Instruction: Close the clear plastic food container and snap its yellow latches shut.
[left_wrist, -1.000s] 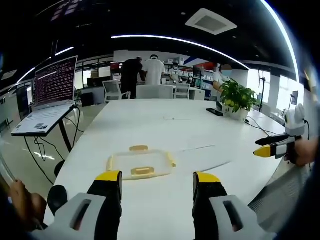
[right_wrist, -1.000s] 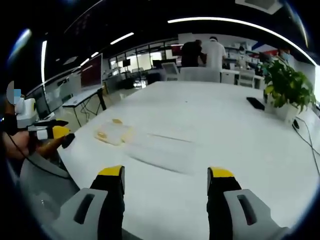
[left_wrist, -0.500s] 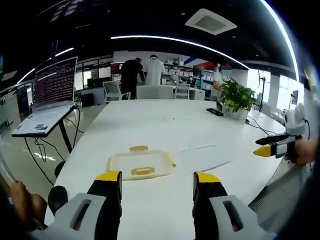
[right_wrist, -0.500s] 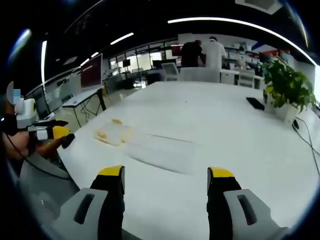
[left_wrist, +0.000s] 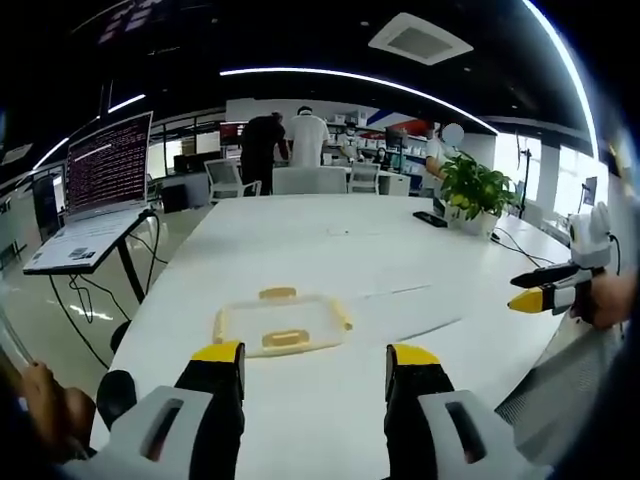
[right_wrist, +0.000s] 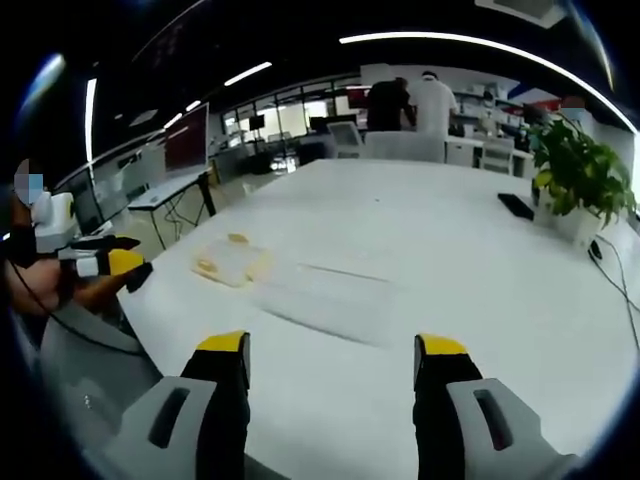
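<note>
Clear plastic food container (left_wrist: 282, 325) is set near the white table (left_wrist: 330, 250) edge; left gripper (left_wrist: 314, 365) and right gripper (right_wrist: 331, 350) are held with jaws apart, clamping nothing.

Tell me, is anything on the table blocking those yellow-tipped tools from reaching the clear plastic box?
Nothing visible does. In the left gripper view, only bare white table lies between the open left tool and the clear container with its yellow latches. In the right gripper view, the stretch from the right tool to it is bare too.
</note>
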